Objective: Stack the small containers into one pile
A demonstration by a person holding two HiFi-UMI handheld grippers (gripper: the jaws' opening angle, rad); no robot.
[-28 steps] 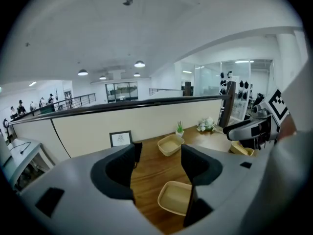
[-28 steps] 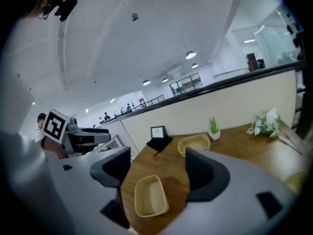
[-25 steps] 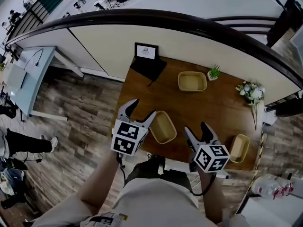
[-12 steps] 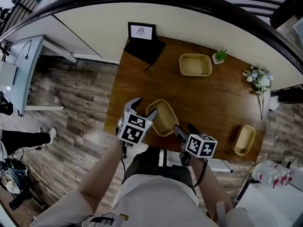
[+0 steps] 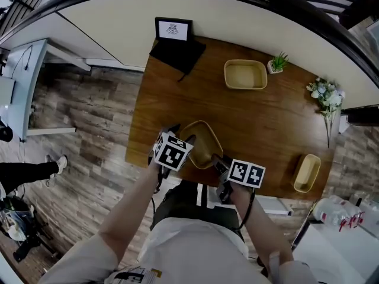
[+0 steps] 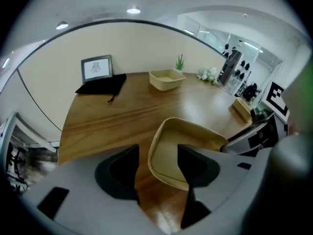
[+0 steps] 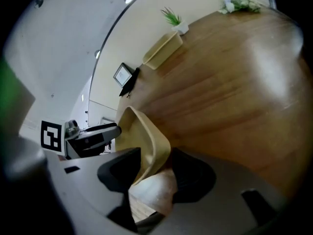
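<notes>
At wooden table's [image 5: 266,117] 6 o'clock: right gripper [image 7: 154,168], jaws just closing, pinches rim of beige plastic container [image 5: 204,144]; left gripper [image 6: 156,165], also closing, straddles its wall unclamped; lift likely next.

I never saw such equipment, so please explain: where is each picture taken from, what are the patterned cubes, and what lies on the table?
No robot: a person holds two two-fingered grippers; the patterned cubes belong to them. One picture comes from a head camera looking down; the others from cameras on the grippers. On the table lie a near container, a far container and a side container, all beige, a framed picture, a black cloth, a plant and flowers. The left gripper's fingers, just closing, straddle the near container's wall without touching; the right gripper's, also closing, seem to press its wall.
</notes>
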